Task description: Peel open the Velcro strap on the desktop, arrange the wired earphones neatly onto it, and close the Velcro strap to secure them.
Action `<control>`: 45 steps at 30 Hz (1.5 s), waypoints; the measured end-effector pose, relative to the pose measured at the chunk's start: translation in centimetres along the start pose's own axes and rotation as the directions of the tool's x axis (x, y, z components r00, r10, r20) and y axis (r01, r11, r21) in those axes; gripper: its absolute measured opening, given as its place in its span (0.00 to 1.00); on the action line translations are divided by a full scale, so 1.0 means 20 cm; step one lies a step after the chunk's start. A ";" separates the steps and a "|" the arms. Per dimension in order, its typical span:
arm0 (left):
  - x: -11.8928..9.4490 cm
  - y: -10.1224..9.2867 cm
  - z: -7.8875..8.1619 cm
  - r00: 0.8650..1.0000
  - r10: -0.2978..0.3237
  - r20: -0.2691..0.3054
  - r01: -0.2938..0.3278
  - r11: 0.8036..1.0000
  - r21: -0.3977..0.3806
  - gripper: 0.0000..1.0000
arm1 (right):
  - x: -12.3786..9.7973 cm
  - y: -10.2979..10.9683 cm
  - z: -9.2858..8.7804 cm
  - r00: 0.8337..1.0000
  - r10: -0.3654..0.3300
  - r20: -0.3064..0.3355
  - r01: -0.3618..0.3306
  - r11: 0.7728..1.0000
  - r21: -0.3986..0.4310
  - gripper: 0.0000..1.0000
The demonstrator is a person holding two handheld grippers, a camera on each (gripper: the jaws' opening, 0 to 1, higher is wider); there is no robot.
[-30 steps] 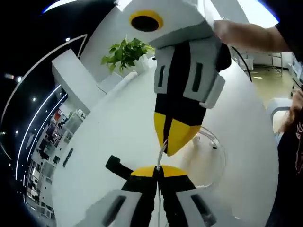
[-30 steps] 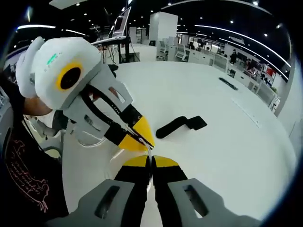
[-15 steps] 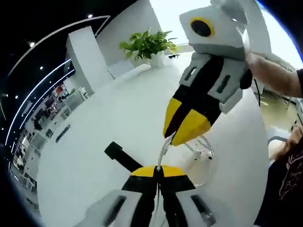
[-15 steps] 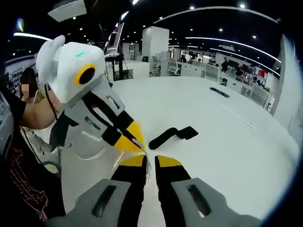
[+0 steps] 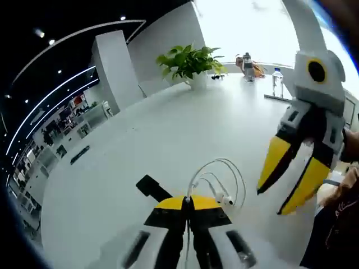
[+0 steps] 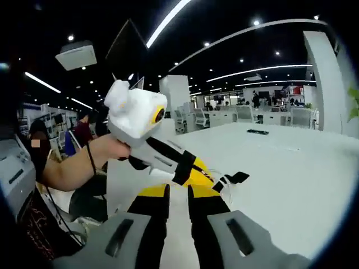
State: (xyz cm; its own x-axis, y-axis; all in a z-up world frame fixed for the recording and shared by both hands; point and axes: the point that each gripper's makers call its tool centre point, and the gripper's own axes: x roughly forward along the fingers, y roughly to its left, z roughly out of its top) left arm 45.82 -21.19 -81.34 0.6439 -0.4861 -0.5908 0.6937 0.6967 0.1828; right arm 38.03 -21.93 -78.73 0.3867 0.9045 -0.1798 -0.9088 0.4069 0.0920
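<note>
In the left gripper view my left gripper (image 5: 188,200) is shut on the white earphone cable (image 5: 220,168), which rises from between the yellow tips and loops over the white table (image 5: 168,123). The earbuds (image 5: 225,199) lie just right of the tips. The black Velcro strap (image 5: 148,186) lies flat to their left. My right gripper (image 5: 271,202) hangs open at the right, clear of the cable. In the right gripper view my right gripper (image 6: 178,193) has a narrow gap between its jaws. Beyond it, a hand holds the left gripper (image 6: 207,177) low beside the strap (image 6: 233,179).
A potted plant (image 5: 189,58) and two bottles (image 5: 247,59) stand at the table's far edge. The person's arm (image 6: 78,168) and dark clothing are at the left of the right gripper view. Office desks and chairs (image 6: 241,115) lie behind the table.
The right gripper has let go of the cable, opened and drawn back to the right and upward. The cable loop now lies on the table, still held by the left gripper.
</note>
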 end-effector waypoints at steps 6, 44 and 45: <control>-0.04 0.02 0.05 1.000 0.019 0.020 -0.019 1.000 -0.006 0.06 | 0.24 0.13 -0.15 0.998 0.038 -0.058 -0.034 0.997 0.070 0.19; -0.19 0.09 0.19 0.992 0.088 0.092 -0.086 0.996 -0.024 0.06 | 0.51 0.46 -0.15 0.975 0.219 -0.025 -0.200 0.926 0.319 0.23; -0.19 0.09 0.20 0.992 0.089 0.092 -0.088 0.996 -0.020 0.06 | 0.51 0.48 -0.15 0.973 0.230 -0.027 -0.210 0.927 0.311 0.22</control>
State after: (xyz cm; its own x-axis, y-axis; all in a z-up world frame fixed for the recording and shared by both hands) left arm 45.88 -20.26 -75.68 0.7302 -0.4684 -0.4975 0.6280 0.7469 0.2185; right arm 32.75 -9.21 -82.64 0.1631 0.9700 -0.1803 -0.8750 0.2266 0.4278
